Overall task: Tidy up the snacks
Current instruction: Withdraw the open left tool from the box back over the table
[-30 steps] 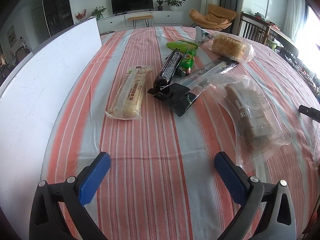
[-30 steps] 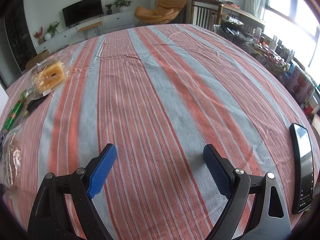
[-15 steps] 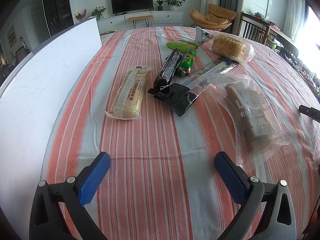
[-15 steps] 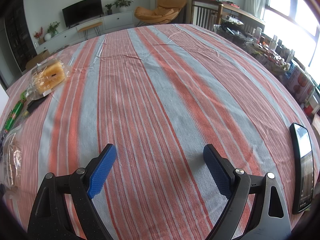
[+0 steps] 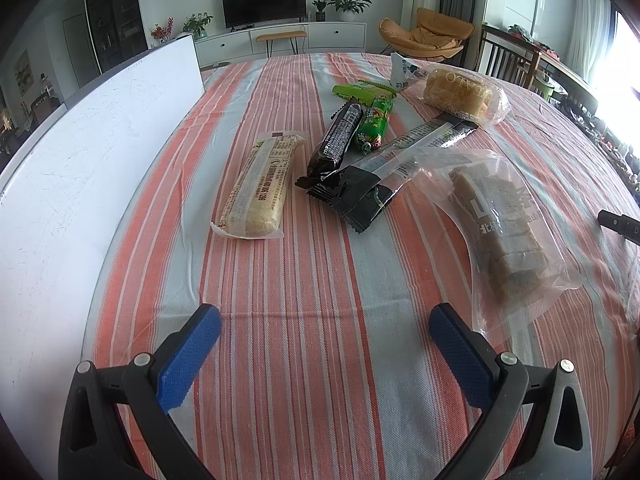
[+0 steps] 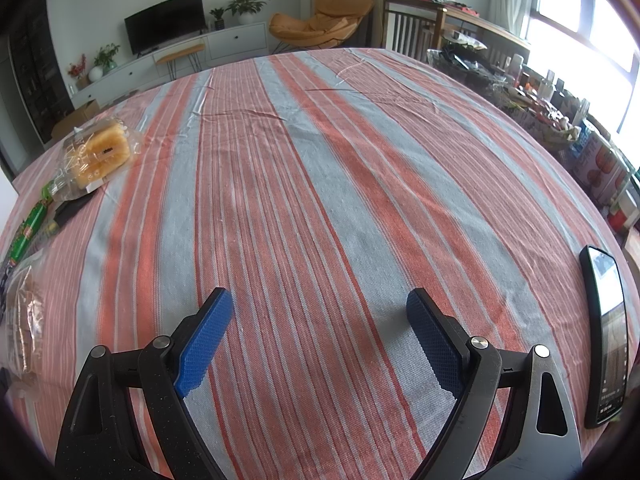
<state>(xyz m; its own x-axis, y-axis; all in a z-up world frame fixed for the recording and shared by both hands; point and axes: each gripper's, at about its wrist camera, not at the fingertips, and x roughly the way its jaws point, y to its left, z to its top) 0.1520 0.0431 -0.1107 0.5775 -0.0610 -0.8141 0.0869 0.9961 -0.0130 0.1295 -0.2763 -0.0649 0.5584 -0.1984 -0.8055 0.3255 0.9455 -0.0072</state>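
Several snacks lie on the striped tablecloth (image 5: 304,280). In the left wrist view: a beige wrapped cake bar (image 5: 262,188), a dark bar (image 5: 338,140), a green sausage stick (image 5: 372,128), a green packet (image 5: 362,91), a long black-and-clear packet (image 5: 384,176), a clear bag of brown bread slices (image 5: 500,232) and a bagged yellow bread loaf (image 5: 456,94). My left gripper (image 5: 324,332) is open and empty, short of the snacks. My right gripper (image 6: 320,320) is open and empty over bare cloth; the loaf (image 6: 100,152) and green stick (image 6: 30,228) lie far left.
A white board (image 5: 80,168) stands along the table's left side. A black phone (image 6: 606,328) lies at the right edge of the table. Chairs and a cluttered side table (image 6: 540,108) stand beyond the far and right edges.
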